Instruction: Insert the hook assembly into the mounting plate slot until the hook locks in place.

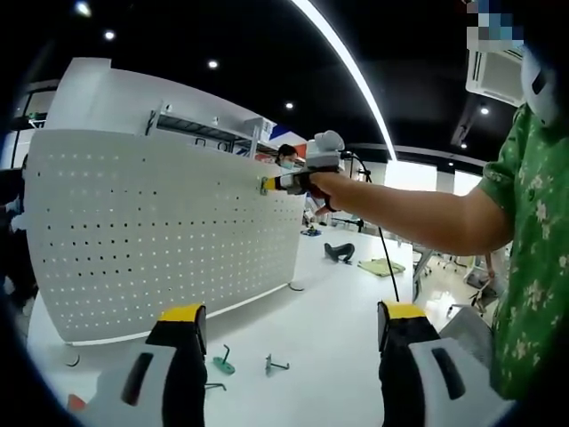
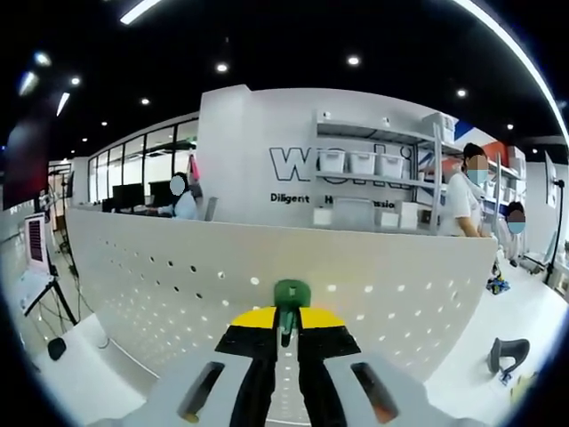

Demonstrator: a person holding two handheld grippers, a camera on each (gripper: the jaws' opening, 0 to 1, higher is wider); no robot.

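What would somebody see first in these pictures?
A big white board full of holes stands on the white table. The right gripper pinches a green hook against the board's upper part, near its top edge. More hooks lie on the table in front of the open left gripper.

Left gripper [image 1: 289, 342] jaws wide apart; right gripper [image 2: 286, 322] clamped, arm outstretched

Painted metal, matt plastic, printed cloth.

The pegboard [image 1: 160, 240] looks like white-painted sheet metal, smooth and matt. The table [image 1: 329, 329] is smooth white with a soft sheen. Two loose hooks [image 1: 276, 363] at 6 o'clock look like bare grey metal. The hook [image 2: 290, 298] has a green plastic-looking head. The sleeve [image 1: 524, 178] is green floral cloth.
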